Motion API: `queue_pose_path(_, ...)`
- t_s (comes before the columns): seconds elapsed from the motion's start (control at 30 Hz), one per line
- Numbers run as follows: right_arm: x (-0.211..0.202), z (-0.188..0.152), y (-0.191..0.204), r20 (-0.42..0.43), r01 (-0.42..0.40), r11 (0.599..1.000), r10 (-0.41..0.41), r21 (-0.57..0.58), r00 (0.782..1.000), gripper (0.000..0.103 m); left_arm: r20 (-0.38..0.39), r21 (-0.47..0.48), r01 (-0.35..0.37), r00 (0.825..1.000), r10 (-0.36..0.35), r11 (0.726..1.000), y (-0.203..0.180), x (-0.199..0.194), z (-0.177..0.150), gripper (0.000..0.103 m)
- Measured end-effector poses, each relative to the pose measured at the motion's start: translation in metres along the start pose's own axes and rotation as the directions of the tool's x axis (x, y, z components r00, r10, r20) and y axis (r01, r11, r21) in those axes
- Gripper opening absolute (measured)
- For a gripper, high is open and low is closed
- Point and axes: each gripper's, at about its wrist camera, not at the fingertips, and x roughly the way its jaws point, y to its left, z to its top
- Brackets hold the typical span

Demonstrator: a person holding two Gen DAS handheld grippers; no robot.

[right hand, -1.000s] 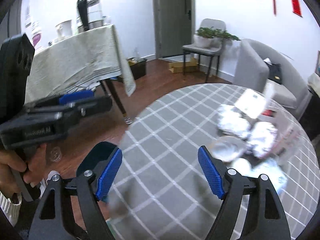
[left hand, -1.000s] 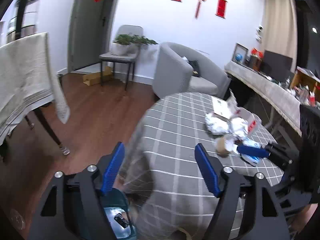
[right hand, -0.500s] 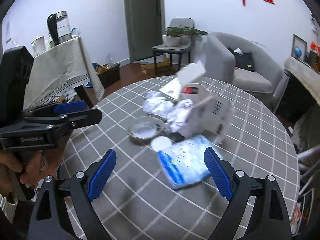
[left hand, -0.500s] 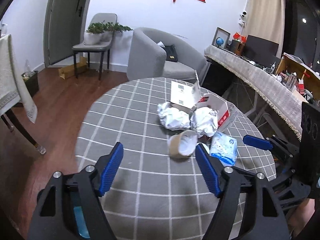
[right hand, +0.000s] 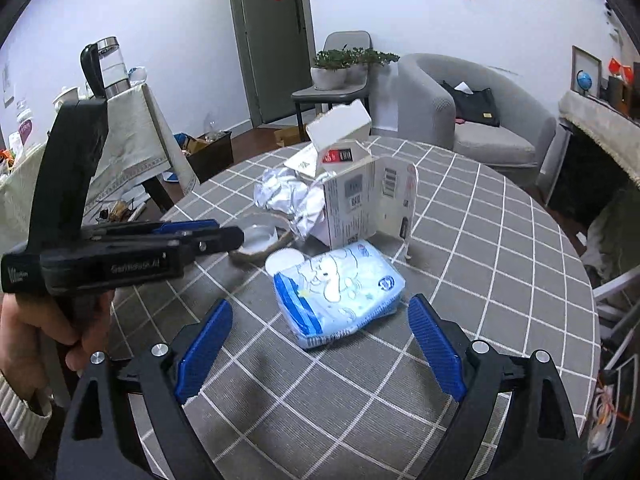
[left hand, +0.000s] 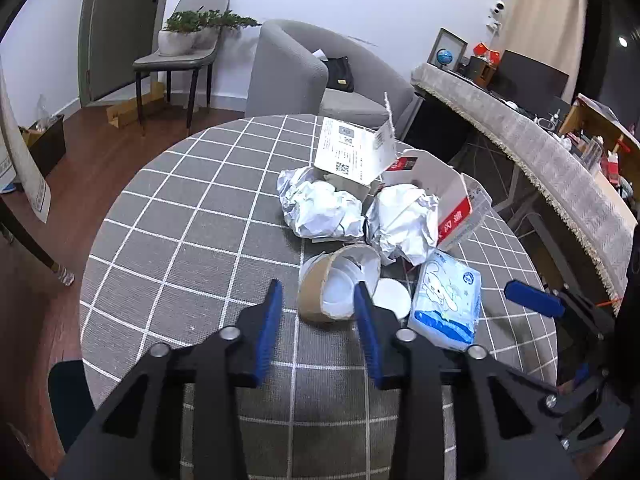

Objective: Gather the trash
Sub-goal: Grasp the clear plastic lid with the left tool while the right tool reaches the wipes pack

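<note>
Trash lies on a round table with a grey checked cloth (left hand: pixel 192 248): two crumpled foil balls (left hand: pixel 320 208), an open white and red carton (left hand: pixel 452 196), a brown tape roll (left hand: pixel 332 284), a white lid (left hand: pixel 392 300) and a blue tissue pack (left hand: pixel 448 304). My left gripper (left hand: pixel 318 304) is open, its fingers just in front of the tape roll, not touching it. My right gripper (right hand: pixel 320 340) is open wide, just short of the tissue pack (right hand: pixel 340 292). The carton (right hand: pixel 360 200) stands behind the pack.
A grey armchair (left hand: pixel 320 80) and a chair with a plant (left hand: pixel 180 52) stand beyond the table. A cloth-covered side table with a kettle (right hand: pixel 104 64) is at the left. A long counter (left hand: pixel 540 152) runs along the right.
Both grippers have swung toward the trash and closed in on it. The left gripper's fingers have narrowed and now sit near the tape roll. The right gripper now faces the tissue pack.
</note>
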Motion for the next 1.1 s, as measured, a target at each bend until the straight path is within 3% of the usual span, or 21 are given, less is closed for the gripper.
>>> queue_pose_path(0.23,0.0,-0.004,-0.007,0.0,0.002,1.0,-0.002,0.018,1.0,0.09,-0.004,-0.046,0.009,1.0,-0.009,0.999,0.007,0.002,0.001,0.02)
queue_pose_path(0.5,0.003,-0.002,-0.002,-0.008,0.007,1.0,-0.007,0.002,1.0,0.09,-0.008,-0.022,0.002,1.0,-0.002,1.0,0.007,-0.001,-0.001,0.013)
queue_pose_path(0.6,0.004,0.0,0.0,-0.011,0.01,1.0,-0.01,-0.003,1.0,0.09,-0.006,-0.011,0.007,1.0,-0.007,1.0,0.007,-0.003,-0.002,0.006)
queue_pose_path(0.97,0.017,0.008,0.003,-0.06,0.055,0.998,-0.057,-0.038,0.997,0.094,0.021,-0.023,0.04,0.999,-0.039,0.999,0.022,-0.02,-0.003,0.005)
queue_pose_path(1.1,0.023,0.008,0.002,-0.081,0.031,0.998,-0.035,-0.051,0.996,0.097,0.029,-0.029,0.05,0.998,-0.05,0.998,0.026,-0.025,-0.003,0.005)
